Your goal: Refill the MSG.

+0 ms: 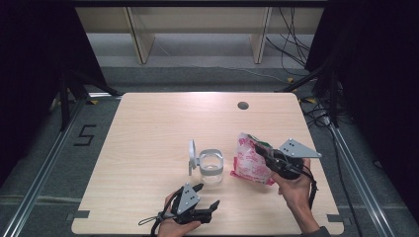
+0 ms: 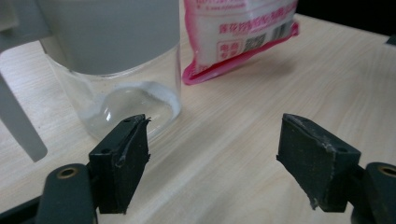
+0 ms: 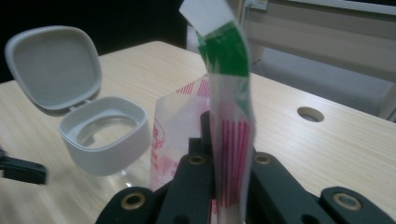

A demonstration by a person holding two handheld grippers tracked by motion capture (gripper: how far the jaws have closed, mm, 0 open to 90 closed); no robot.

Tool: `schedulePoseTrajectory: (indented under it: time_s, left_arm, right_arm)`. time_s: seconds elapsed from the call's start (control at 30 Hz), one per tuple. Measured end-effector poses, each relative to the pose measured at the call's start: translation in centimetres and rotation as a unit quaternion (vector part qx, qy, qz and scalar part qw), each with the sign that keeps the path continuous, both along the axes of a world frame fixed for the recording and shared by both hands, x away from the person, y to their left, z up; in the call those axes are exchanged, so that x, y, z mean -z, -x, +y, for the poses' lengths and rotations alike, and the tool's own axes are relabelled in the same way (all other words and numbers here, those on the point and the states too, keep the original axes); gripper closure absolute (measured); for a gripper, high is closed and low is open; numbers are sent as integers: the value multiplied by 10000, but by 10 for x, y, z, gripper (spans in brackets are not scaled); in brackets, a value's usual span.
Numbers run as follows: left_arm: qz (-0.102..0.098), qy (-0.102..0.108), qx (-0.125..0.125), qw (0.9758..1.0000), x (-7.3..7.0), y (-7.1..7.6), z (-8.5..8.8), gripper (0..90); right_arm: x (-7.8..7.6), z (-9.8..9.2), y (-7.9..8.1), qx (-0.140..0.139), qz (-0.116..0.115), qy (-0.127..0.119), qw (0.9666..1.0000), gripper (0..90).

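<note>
Right gripper (image 1: 269, 157) jaws clamped on the upper edge of a pink-and-white pouch (image 1: 251, 159), held upright at table (image 1: 148, 128) centre-right, its bottom touching the surface. Glass jar (image 1: 211, 168) just left of it, grey flip lid (image 1: 191, 156) open. Left gripper (image 1: 206, 196) near edge, jaws wide apart, holding nothing.

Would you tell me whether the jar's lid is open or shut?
Open: the lid is flipped back on its hinge, and the jar mouth is uncovered.
</note>
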State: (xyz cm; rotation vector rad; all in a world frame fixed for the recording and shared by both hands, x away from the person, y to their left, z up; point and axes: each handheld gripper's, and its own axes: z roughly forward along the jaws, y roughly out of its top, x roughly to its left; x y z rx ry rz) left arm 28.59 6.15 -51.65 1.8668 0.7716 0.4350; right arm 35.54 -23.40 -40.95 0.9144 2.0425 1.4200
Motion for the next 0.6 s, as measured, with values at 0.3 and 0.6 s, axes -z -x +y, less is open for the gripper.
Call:
schedulePoseTrajectory:
  time_s: [0.3,0.6]
  left_arm:
    - [-22,-70,123,9999,-1,-5,-20,244]
    - [-27,-55,141,9999,1,-9,-37,246]
  right_arm:
    - [-19,-5,12,-171,-9,191,9997,900]
    - [-37,1,25,-372,-55,78,9993,900]
